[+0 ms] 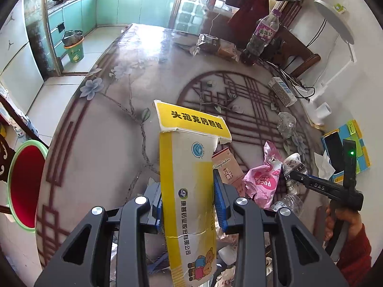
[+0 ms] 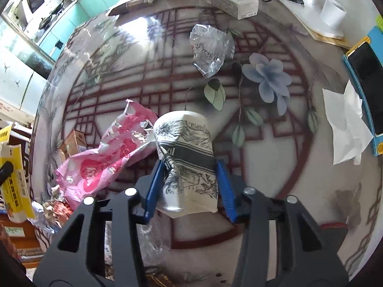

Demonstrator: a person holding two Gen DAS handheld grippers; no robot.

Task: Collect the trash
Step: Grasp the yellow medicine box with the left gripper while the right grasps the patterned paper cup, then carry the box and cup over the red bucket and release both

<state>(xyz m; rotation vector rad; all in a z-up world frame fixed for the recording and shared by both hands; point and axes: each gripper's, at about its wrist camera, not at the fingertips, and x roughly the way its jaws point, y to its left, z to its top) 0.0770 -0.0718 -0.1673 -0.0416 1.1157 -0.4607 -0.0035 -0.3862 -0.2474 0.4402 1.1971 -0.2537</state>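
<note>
My left gripper (image 1: 189,187) is shut on a tall yellow and white medicine box (image 1: 186,157), held upright above the patterned table (image 1: 103,148). The same box (image 2: 14,174) shows at the left edge of the right wrist view. My right gripper (image 2: 189,169) points down at the table, and its blue pads (image 2: 155,181) press both sides of a crumpled printed paper cup (image 2: 184,138). In the left wrist view that gripper (image 1: 293,175) sits at the cup (image 1: 293,165), with a hand in a red sleeve (image 1: 354,248) behind it. A pink wrapper (image 2: 95,167) lies against the cup's left side.
A red bin with a green rim (image 1: 24,184) stands left of the table. A small brown carton (image 1: 227,169), clear plastic (image 2: 210,50), a tissue (image 2: 344,129), a phone (image 2: 366,76), a paper roll (image 2: 332,12), a white box (image 2: 232,0) and a bottle (image 1: 261,38) lie about.
</note>
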